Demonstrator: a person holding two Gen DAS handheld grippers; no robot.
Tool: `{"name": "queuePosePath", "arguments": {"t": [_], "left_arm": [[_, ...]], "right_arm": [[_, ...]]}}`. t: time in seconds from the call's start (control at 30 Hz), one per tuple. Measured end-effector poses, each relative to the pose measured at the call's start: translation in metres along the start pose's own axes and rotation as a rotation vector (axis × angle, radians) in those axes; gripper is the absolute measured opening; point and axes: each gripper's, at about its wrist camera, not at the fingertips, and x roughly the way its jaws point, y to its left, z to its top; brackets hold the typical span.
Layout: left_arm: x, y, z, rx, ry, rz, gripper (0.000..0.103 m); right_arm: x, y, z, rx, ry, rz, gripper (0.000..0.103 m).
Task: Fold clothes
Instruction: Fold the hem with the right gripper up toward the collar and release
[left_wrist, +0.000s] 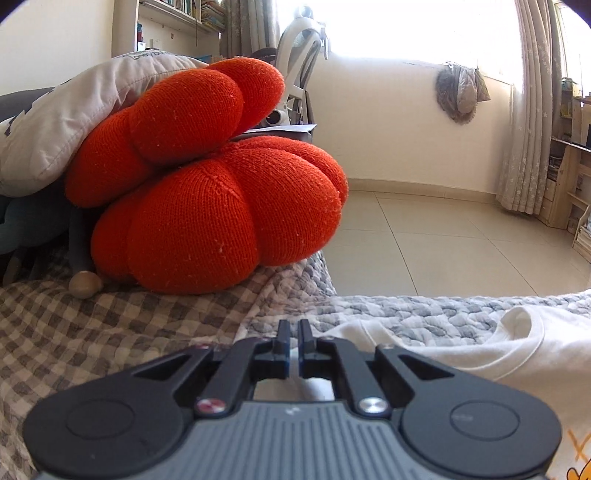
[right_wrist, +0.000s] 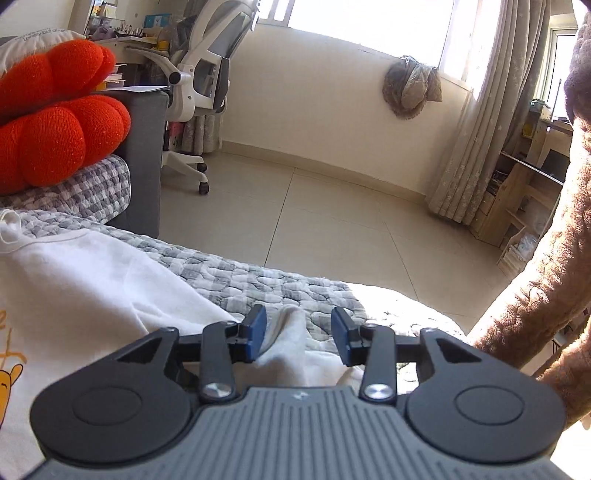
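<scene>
On the quilted bed (right_wrist: 258, 280): white shirt (right_wrist: 92, 277) spread for folding.
Left gripper (left_wrist: 294, 334) is clenched at the shirt's edge, cloth seemingly pinched; right gripper (right_wrist: 298, 325) stands released astride a fabric ridge. Close squarely on it before lifting.

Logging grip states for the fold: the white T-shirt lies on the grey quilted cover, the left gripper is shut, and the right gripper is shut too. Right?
Not quite. The right gripper is open: in the right wrist view its blue pads stand apart over a ridge of the white T-shirt. The left gripper is shut, and the shirt does lie on the grey quilted cover.
</scene>
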Motion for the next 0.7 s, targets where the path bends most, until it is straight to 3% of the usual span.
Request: {"name": "queuePosePath", "arguments": {"t": [0.1,0.23,0.5,0.7], "left_arm": [[-0.008,0.01,0.005,-0.055,-0.003,0.018,0.004],[-0.02,0.017,0.008,-0.114,0.013,0.02,0.004],[-0.029,0.018,-0.008,-0.169,0.114,0.036,0.005],[-0.04,0.018,-0.011,-0.215,0.134,0.089,0.008]], "right_arm": [[-0.011,-0.013,0.003,0.058,0.02,0.029,0.063],[-0.025,-0.022,-0.001,0.092,0.072,0.076,0.063],[-0.072,-0.01,0.002,0.012,0.095,0.104,0.071],[-0.125,-0.006,-0.006,-0.029,0.099,0.124,0.072]]}}
